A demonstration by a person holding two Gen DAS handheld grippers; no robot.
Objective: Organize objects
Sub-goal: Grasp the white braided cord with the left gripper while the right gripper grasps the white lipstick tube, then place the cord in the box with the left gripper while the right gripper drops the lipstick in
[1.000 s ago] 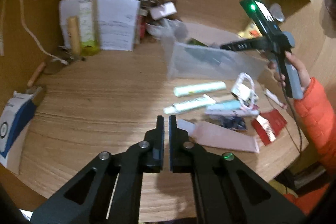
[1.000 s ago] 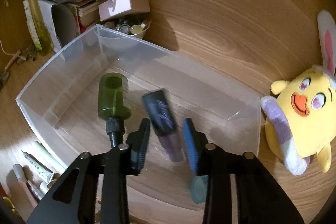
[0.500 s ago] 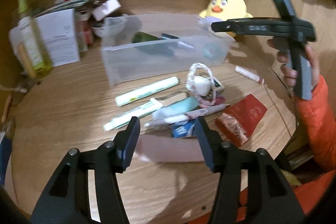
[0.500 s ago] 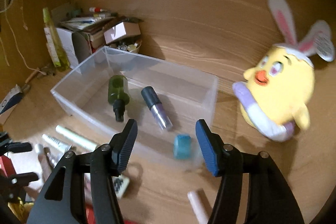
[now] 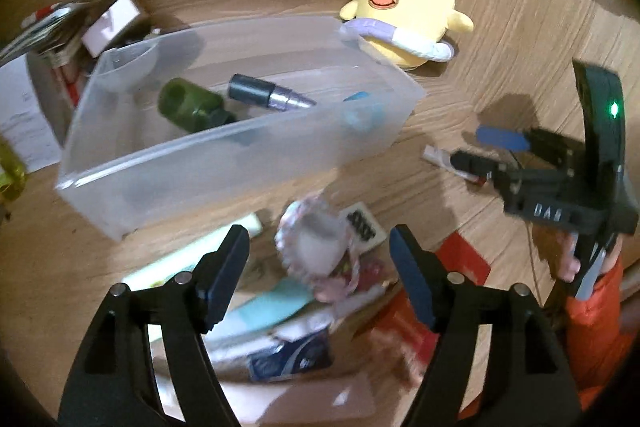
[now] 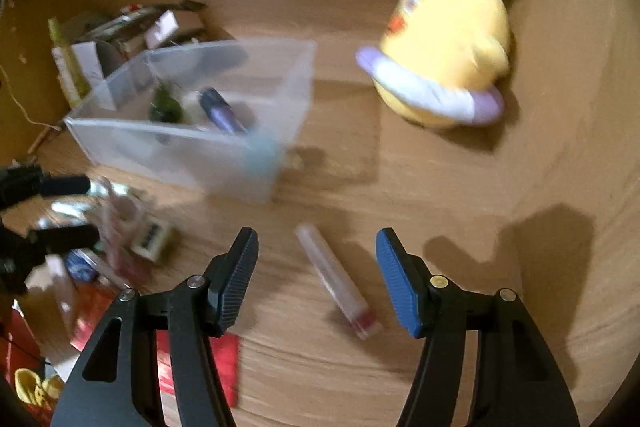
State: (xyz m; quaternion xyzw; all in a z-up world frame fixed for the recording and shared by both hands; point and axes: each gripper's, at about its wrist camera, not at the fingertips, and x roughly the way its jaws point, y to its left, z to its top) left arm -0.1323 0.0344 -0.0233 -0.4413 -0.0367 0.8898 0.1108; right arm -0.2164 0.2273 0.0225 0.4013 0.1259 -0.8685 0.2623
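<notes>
Clear bin (image 5: 224, 163) as landmark: green bottle (image 5: 188, 105), purple tube (image 5: 268, 95), blue cap (image 5: 360, 113) inside. Left gripper (image 5: 318, 269) in front of bin, jaws opening, empty, above clutter pile (image 5: 280, 311). Right gripper (image 6: 316, 277) right of bin, jaws apart, empty, pink-capped tube (image 6: 336, 283) on table between them.

A bottle (image 5: 188, 105) and tube (image 5: 268, 95) lie in the bin (image 5: 224, 163), plush toy (image 5: 404, 15) behind it.

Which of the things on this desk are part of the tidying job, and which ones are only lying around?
Part of the job:
- clear plastic bin, holding a green bottle, a purple tube and a blue item
- pink-capped tube between the open right gripper fingers
- pile of tubes and packets under the opening left gripper

Lying about:
- yellow chick plush
- stack of boxes and papers
</notes>
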